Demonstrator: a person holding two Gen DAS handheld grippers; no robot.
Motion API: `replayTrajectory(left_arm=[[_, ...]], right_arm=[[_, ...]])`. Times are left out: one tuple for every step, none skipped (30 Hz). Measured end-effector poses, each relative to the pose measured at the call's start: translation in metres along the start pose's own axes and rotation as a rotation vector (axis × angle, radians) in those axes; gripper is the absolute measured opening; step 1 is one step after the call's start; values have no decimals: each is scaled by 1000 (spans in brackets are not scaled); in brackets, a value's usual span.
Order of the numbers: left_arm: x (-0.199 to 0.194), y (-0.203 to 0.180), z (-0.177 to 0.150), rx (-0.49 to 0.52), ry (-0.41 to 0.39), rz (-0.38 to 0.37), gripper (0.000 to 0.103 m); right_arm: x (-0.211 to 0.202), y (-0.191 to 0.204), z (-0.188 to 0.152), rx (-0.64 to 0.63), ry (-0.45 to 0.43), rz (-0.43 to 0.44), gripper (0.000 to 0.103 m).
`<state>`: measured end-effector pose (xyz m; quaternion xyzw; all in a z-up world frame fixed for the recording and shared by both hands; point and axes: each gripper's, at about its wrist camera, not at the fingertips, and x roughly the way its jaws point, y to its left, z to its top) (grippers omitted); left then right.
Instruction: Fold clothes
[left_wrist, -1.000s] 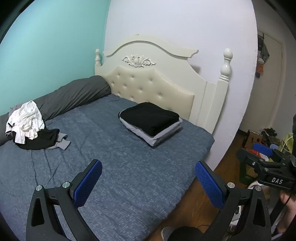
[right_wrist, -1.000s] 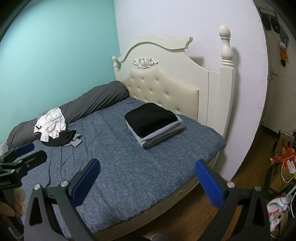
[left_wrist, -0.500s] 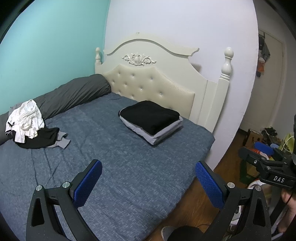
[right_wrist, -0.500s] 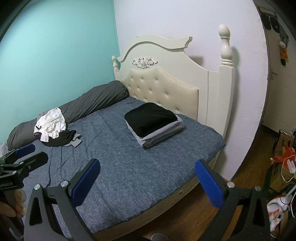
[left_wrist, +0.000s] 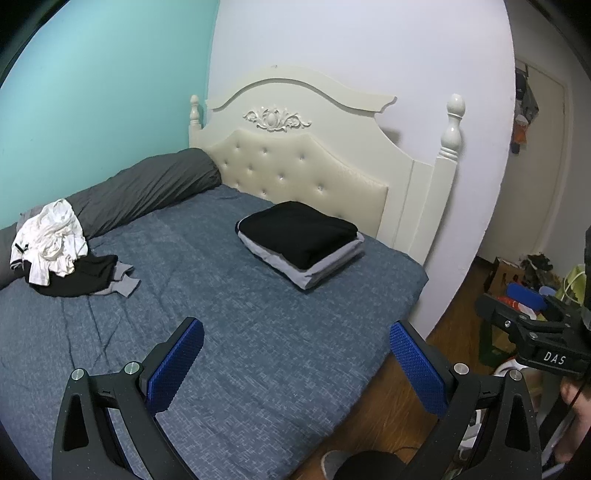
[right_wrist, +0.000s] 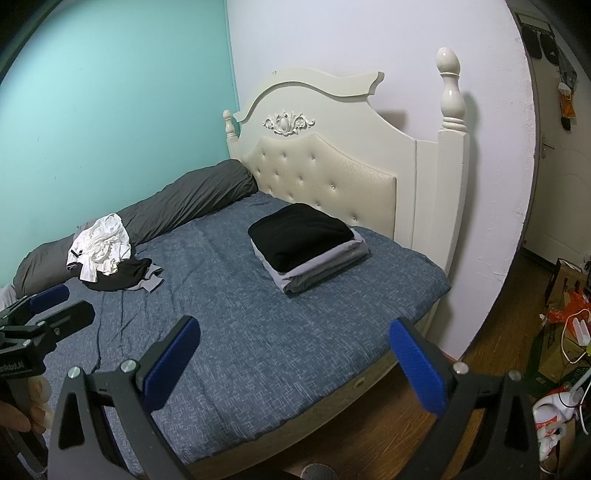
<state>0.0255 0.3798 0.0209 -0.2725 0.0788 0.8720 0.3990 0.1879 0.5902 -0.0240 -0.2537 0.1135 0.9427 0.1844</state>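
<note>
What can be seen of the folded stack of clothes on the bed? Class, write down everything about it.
The folded stack is a neat rectangular pile: a black, soft-looking garment lies on top of folded light grey layers, whose edges show beneath it on the near and right sides. It lies flat on the blue bedspread, near the padded cream headboard but apparently not touching it. Neither gripper touches it; only the bedspread does. How many grey pieces there are cannot be told.

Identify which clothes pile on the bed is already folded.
The black-and-grey stack near the headboard: flat, squared layers. The white-and-black heap beside the grey bolster is crumpled.
</note>
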Motion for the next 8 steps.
replayTrajectory(left_arm=[[0,0,0,2,0,4,103],[1,0,0,1,0,3,103],[1,0,0,-1,1,1,103],[0,0,0,0,-1,2,103],[0,0,0,-1,-3,-1,103],[0,0,0,-2,-2,1,103],[0,0,0,-4,-1,4,103],[0,0,0,-5,0,3,103]], right_arm=[[0,0,0,-1,0,0,103],[0,0,0,-1,1,1,103],[0,0,0,-1,1,1,103],[0,0,0,-1,2,0,103],[0,0,0,-1,3,0,103],[1,0,0,0,3,0,103],[1,0,0,1,5,0,103],[1,0,0,2,6,1,103]])
